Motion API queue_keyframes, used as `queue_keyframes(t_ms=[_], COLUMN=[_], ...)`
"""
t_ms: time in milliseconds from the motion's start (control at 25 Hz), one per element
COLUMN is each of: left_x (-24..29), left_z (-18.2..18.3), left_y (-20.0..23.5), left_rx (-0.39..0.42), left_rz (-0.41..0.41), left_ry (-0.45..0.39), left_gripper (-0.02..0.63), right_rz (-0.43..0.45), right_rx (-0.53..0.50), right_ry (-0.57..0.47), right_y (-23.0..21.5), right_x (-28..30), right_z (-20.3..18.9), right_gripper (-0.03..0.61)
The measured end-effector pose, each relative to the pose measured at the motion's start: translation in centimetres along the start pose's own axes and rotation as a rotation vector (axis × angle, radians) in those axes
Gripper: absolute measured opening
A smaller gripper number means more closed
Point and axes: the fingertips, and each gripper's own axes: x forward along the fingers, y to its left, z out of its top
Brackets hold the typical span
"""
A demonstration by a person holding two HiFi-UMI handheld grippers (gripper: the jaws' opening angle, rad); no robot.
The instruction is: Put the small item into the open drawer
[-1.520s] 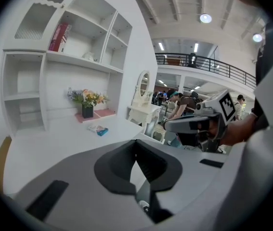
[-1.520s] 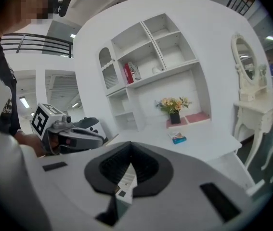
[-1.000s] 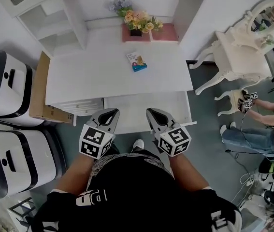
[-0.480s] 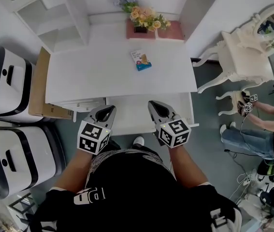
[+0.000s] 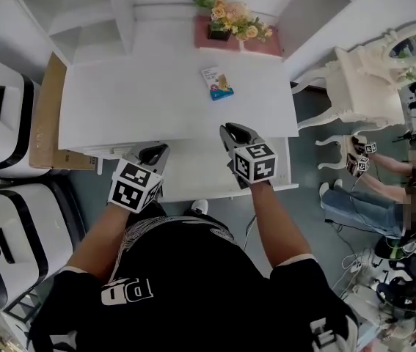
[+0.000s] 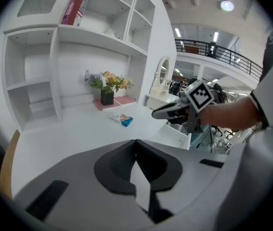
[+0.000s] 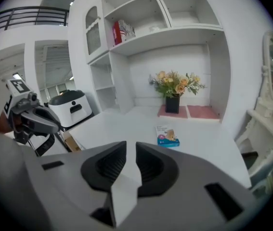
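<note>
- Left gripper (image 5: 156,151) – jaws pressed together, empty, by the open drawer (image 5: 193,171).
- Right gripper (image 5: 235,132) has just cracked open a sliver, nothing in it.
- Box (image 5: 217,83) sits on the desk (image 5: 134,101) – well apart from both.

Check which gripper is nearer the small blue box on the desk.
Right. The right gripper is at the front edge of the desk, almost straight in line with the box. Its jaws have just been opening, with nothing between them. The left gripper is farther back and off to the left.
</note>
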Motion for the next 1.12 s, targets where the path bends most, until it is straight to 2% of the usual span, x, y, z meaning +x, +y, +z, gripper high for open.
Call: queue_keyframes(t_ms=[240,560,800,1120], left_x=[-1.5,-3.5,-3.8,-4.2], left_z=[-2.0,-4.0,-4.7,-6.4], left_y=[3.4,6.5,8.1,9.1], left_rx=[-0.055,-0.105,-0.132,-0.181], left_rz=[0.033,0.088,0.111,0.136], left_ry=[-0.002,0.009,0.030,0.062], left_gripper=[0.014,0.014,0.014,0.014], right_rz=[-0.068,-0.148,-0.189,-0.200], right_rx=[-0.062,-0.035,-0.061,-0.091], right_ry=[0.107,0.150,0.293,0.403], right_y=[-3.6,-9.1,-11.8,-13.9], right_x=[6.3,12.1,16.1,20.2], right_z=[0.7,2.3,1.0,0.4], right_gripper=[0.103,0.175,0.259,0.334])
